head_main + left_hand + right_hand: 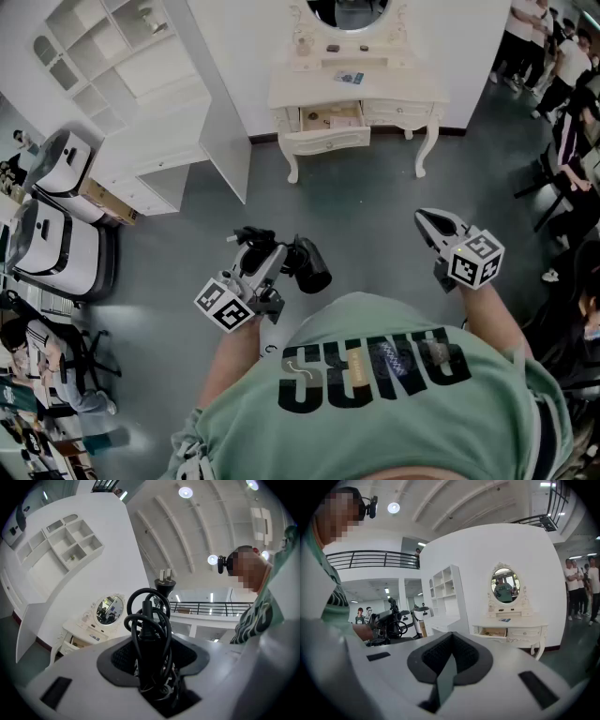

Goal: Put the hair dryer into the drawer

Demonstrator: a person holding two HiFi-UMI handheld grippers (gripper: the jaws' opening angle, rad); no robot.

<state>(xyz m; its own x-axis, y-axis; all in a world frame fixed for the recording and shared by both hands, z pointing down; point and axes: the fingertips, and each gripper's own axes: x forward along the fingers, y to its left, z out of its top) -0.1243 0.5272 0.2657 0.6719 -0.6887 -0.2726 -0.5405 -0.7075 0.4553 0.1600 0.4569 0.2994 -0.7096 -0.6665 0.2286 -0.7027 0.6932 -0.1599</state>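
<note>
Your green shirt fills the bottom of the head view, and both claws reach out from it over the grey floor. Your left claw is clamped on the black hair dryer. Its handle stands between the jaws with the cord wound round it in loops and the plug sticking up on top. Your right claw has its jaws drawn together at the tips with nothing between them. Well apart from both claws, against the white wall, stands the cream dressing table. Its left drawer is pulled open, and the hair dryer is nowhere near it.
</note>
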